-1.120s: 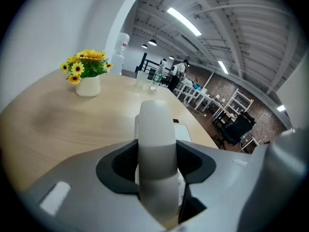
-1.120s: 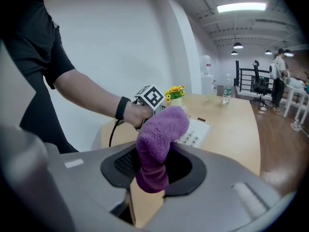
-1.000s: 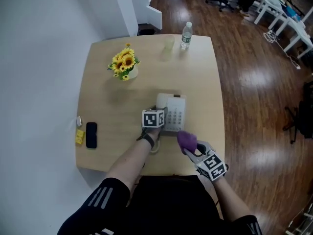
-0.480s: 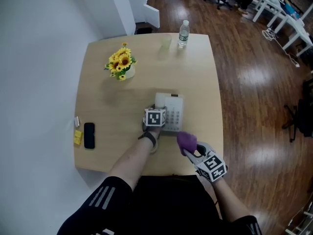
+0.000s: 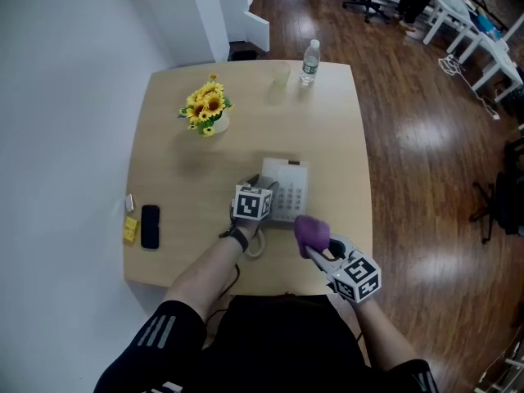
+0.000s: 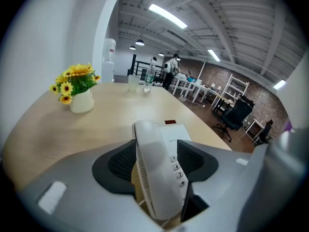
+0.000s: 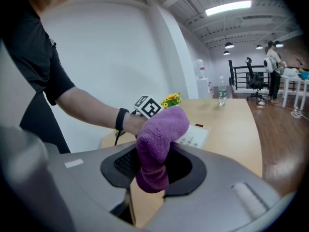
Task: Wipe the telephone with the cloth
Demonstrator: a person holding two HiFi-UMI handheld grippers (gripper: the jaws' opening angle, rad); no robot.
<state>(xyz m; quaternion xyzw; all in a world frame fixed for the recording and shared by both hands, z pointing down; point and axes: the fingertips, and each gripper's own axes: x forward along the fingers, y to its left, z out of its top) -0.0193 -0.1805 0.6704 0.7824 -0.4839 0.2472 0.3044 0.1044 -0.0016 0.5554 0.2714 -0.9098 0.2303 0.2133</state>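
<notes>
- Table (image 5: 327, 137): light wood, rounded corners.
- Far edge: water bottle (image 5: 309, 60), clear cup (image 5: 282, 74).
- Left side: sunflower vase (image 5: 210, 109); black phone (image 5: 149, 226), with a small yellow item (image 5: 131, 229) just beside it.
- Centre: telephone (image 5: 288, 193).

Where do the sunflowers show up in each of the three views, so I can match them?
Head view: sunflowers on the far left part of the table.
Left gripper view: sunflowers at left, beyond the gripped handset.
Right gripper view: sunflowers small, near centre, just above the gripped cloth.
Shared landmark: the bottle at the table's far edge.
</notes>
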